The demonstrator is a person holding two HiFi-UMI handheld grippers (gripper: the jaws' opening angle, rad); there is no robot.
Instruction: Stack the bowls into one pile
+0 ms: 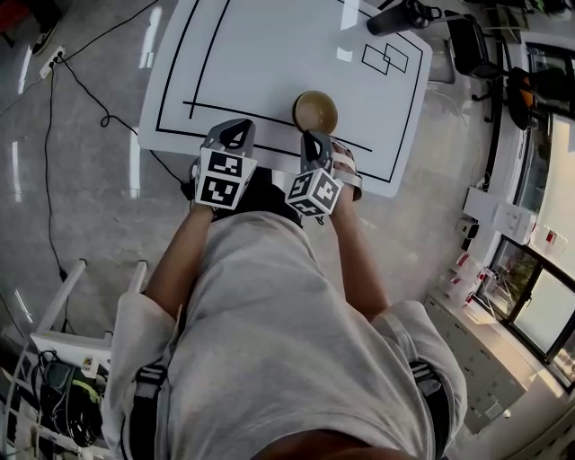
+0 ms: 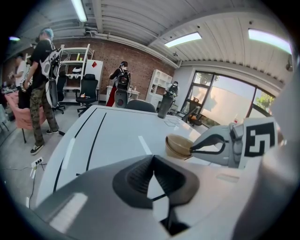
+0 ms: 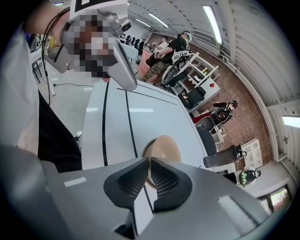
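- Right up close, my left claw (image 2: 153,161) has its two dark ribbed pads pressed together at the tips, with nothing caught between them.
- My right claw (image 3: 148,165) is drawn in just as far, but the thin rim of the tan bowl (image 3: 161,149) runs down between its pads, so it is pinching that rim.
- In the head view the bowl sits a little right of centre in the upper part of the frame. It rests on the white table (image 1: 269,54), near the table's lower edge and just above a long black line (image 1: 243,115) drawn there.
- My left claw points at the table to the left of the bowl and does not touch it.
- In the left gripper view the bowl shows right of centre with my right claw's tip on its rim. It may be more than one bowl nested together, but I cannot tell.
- At the top right of the head view, a dark flask (image 1: 400,16) stands at the table's far edge, well apart from the bowl.
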